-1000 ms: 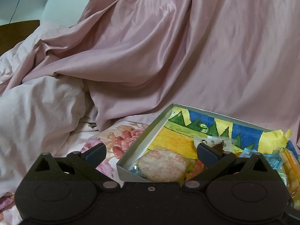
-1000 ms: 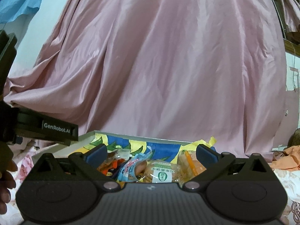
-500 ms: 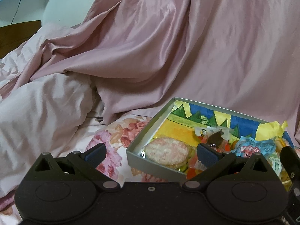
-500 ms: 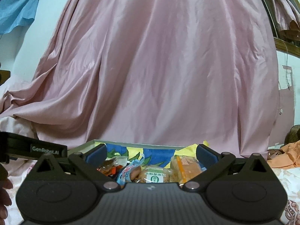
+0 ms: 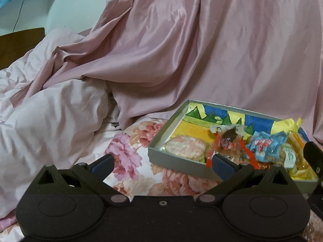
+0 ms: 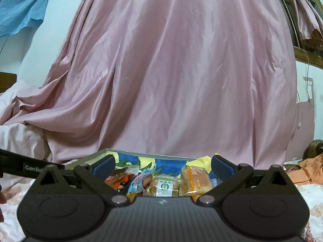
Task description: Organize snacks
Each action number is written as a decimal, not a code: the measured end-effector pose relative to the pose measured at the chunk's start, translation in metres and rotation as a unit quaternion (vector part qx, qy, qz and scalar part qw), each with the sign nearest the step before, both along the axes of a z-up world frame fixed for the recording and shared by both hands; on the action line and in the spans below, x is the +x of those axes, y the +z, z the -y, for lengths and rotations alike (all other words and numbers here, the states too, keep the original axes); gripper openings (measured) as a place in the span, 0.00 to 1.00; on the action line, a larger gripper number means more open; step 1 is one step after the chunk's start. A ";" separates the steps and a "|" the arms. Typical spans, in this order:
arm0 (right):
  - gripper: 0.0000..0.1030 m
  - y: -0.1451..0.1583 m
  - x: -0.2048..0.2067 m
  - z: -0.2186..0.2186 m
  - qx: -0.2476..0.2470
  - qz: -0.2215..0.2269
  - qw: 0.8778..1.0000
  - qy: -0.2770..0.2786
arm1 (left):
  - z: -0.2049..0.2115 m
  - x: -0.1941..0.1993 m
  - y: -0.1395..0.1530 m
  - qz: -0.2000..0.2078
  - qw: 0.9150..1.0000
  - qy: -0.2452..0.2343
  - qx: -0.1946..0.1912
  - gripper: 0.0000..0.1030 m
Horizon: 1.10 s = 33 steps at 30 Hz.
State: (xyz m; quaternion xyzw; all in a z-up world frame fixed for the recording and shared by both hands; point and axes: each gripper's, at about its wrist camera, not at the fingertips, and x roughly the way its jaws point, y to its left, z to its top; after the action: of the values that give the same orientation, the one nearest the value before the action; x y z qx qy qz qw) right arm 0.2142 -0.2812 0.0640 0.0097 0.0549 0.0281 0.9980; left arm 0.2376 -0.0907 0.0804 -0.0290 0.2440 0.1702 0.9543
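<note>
snack tray point(image 5: 171, 157) ahead-right of left hand-held gripper point(image 5: 162, 164); both hand-held grippers wide, empty.

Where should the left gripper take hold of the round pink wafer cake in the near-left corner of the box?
Probably by the round pink wafer cake across its flat faces at the right-hand edge, coming down from above. It lies flat, tucked against the gray box walls on the near and left sides, so fingers would likely only fit on the open side toward the red-wrapped snack. The left gripper is open.
</note>
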 end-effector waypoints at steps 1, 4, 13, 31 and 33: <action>1.00 0.000 -0.002 0.000 -0.002 0.000 1.000 0.000 | -0.001 -0.004 0.000 0.001 1.000 0.000 0.000 0.99; 1.00 0.000 -0.009 0.000 -0.006 -0.001 1.000 0.002 | -0.003 -0.013 -0.001 0.001 1.000 0.001 0.001 0.99; 1.00 -0.001 -0.028 -0.007 -0.025 -0.001 1.000 0.014 | -0.010 -0.038 -0.010 -0.004 1.000 0.000 0.005 0.99; 1.00 -0.008 -0.069 -0.012 -0.024 -0.006 0.999 0.030 | -0.024 -0.081 -0.026 -0.006 1.000 0.012 -0.018 0.99; 1.00 -0.009 -0.073 -0.012 -0.024 -0.006 0.999 0.029 | -0.025 -0.085 -0.026 -0.005 1.000 0.013 -0.019 0.99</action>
State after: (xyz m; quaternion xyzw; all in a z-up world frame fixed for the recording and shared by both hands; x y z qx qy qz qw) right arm 0.1414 -0.2688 0.0550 -0.0155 0.0621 0.0553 0.9964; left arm 0.1528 -0.0658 0.0547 -0.0495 0.2513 0.1776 0.9502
